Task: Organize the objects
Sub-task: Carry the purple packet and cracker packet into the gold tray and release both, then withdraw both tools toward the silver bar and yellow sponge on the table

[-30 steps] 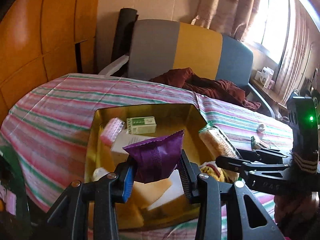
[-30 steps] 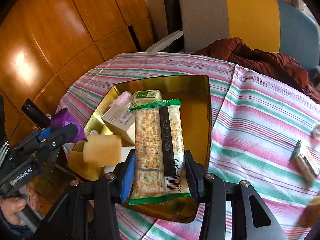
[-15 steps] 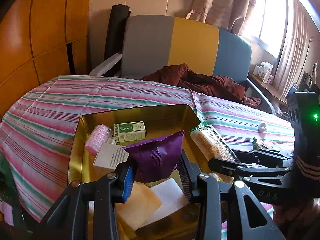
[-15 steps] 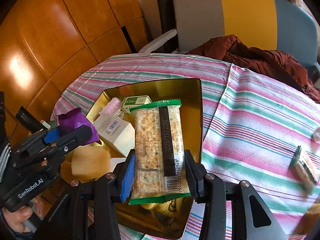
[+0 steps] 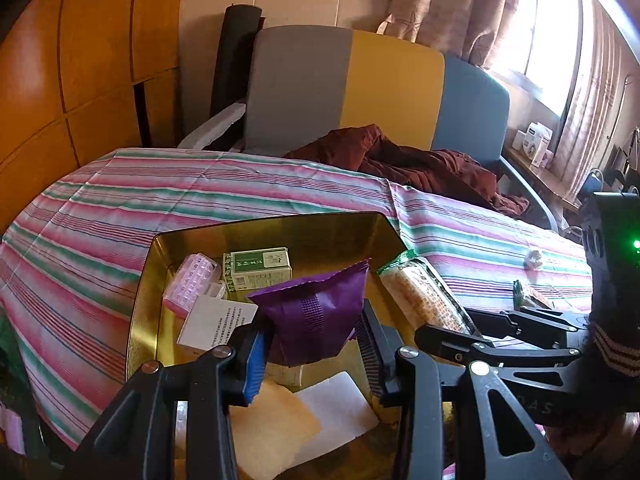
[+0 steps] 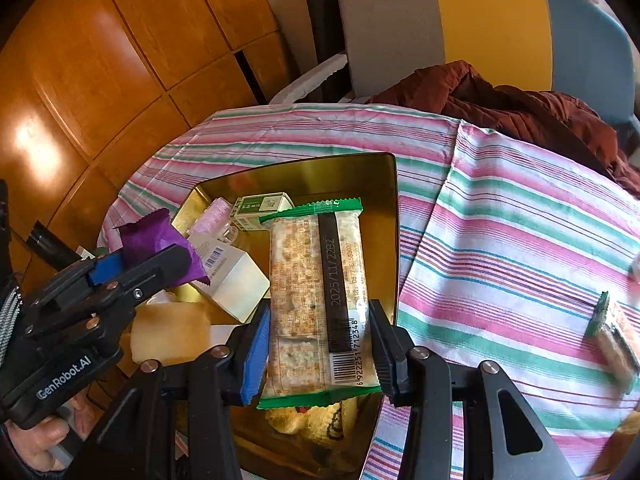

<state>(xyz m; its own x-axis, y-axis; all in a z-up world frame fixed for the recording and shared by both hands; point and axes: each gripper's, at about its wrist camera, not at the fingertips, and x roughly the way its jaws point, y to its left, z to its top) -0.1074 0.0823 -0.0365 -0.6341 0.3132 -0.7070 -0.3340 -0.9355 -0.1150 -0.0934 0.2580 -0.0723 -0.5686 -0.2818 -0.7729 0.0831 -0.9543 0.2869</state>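
Left gripper (image 5: 314, 342): clamped on a purple snack packet (image 5: 316, 312), held above the near part of the gold tin (image 5: 140, 300).
Right gripper (image 6: 320, 340): closed on a green-edged cracker pack (image 6: 316, 280), lengthwise between the pads, barcode end nearest the camera, over the tin's right half.
Hand: fingers wrap the left gripper's handle at lower left in the right wrist view (image 6: 44, 440).
Gold tin: open on the striped tablecloth (image 5: 120, 200), rim catching the light.
Inside the tin: a green-and-white carton (image 5: 258, 268) toward the far wall, a pink pill organiser (image 5: 192, 284) just left of it, a white box (image 6: 236, 280) nearer, pale flat sachets (image 5: 272, 432) at the near end.
On the cloth: a second green-edged pack (image 6: 612, 336) lies well right of the tin.
Behind the table: a chair in grey, yellow and blue panels (image 5: 360, 88), with a dark red garment (image 5: 420, 164) heaped on its seat.
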